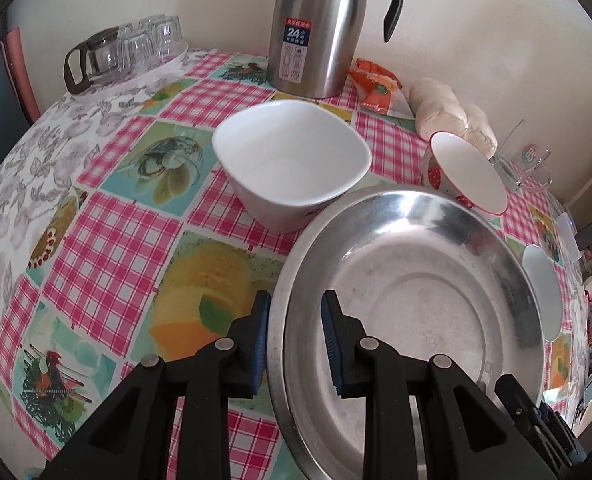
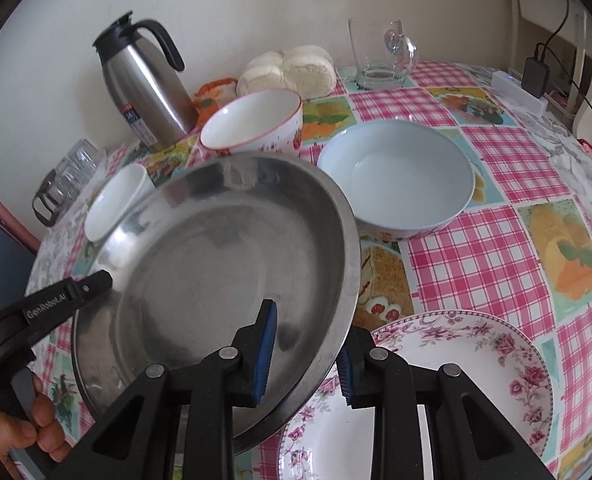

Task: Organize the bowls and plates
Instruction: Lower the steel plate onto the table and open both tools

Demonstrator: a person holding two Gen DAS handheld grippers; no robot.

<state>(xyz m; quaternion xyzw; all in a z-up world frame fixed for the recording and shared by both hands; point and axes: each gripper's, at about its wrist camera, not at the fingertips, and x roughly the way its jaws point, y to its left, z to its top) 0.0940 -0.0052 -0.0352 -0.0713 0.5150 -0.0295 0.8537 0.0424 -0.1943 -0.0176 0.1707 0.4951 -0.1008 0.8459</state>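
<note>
Steel pan [image 1: 407, 292] hangs clamped by opposite rims, left tool [image 1: 296, 344] and right tool [image 2: 305, 356] both clenched on it, above the floral plate [image 2: 475, 364]. Keep it level while lowering. Ahead, the square bowl [image 1: 292, 160], strawberry bowl [image 2: 252, 124] and blue bowl [image 2: 395, 176] look empty.

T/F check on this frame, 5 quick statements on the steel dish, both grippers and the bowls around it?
1. Both grippers clamp the steel dish rim, left gripper and right gripper on opposite sides. True.
2. The steel dish holds food. False: it is empty.
3. The floral plate lies partly under the dish's edge by the right gripper. True.
4. The pale blue bowl sits stacked inside the strawberry bowl. False: they stand apart on the tablecloth.
5. The thermos lies on its side. False: it stands upright.
</note>
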